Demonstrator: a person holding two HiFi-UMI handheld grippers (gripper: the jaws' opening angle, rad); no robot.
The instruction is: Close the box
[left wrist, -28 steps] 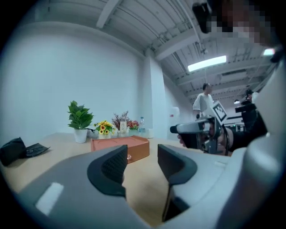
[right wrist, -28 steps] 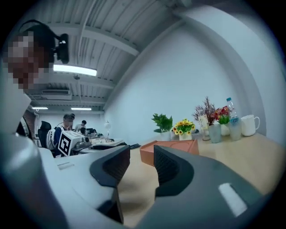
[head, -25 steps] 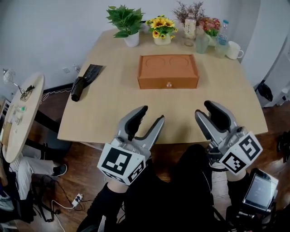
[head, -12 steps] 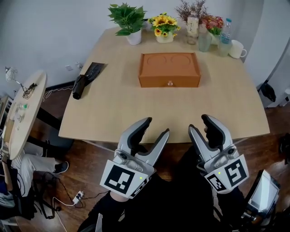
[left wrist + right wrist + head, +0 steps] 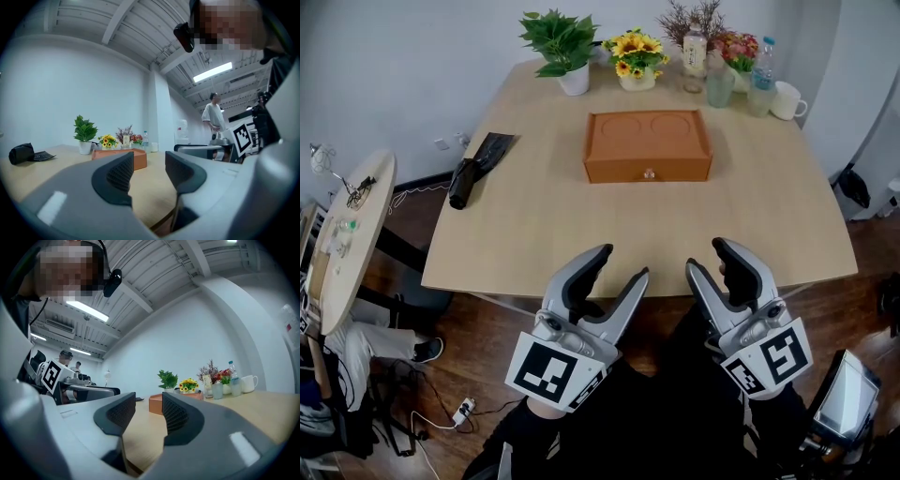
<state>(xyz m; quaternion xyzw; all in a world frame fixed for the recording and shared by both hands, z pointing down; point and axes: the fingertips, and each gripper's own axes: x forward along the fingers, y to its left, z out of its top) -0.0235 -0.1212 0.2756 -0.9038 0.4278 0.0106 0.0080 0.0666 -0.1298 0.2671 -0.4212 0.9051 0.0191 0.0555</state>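
- Off the near table edge, over the person's lap: two grippers, side by side.
- left gripper [image 5: 619,263]: jaws partly apart, nothing between them, holding nothing.
- right gripper [image 5: 710,257]: jaws spread wide, gap bare, holding nothing.
- Both point forward across the light wooden table [image 5: 534,225], neither touching it.
- Key relation: one orange-brown flat rectangular box [image 5: 648,145] lies straight ahead of both grippers, well apart, past the table's middle.
- Its long axis runs left-right, square to the jaws' line of approach.
- Left gripper lines up with the box's left half, right gripper with its right end. Reach looks about equal, so either could go.
- One small metal clasp [image 5: 649,173] sits mid-front, facing the grippers.
- Lid looks flat down already; can't tell if it's latched. My read: next move is a forward reach to press or check it.
- Left side: one black folded fabric item [image 5: 473,169], clear of the path.
- Far edge, behind the box:
  - one green leafy plant in a white pot [image 5: 562,47]
  - one bunch of yellow flowers [image 5: 635,52]
  - one clear plastic bottle with a blue cap [image 5: 759,70]
  - one white mug [image 5: 785,101]
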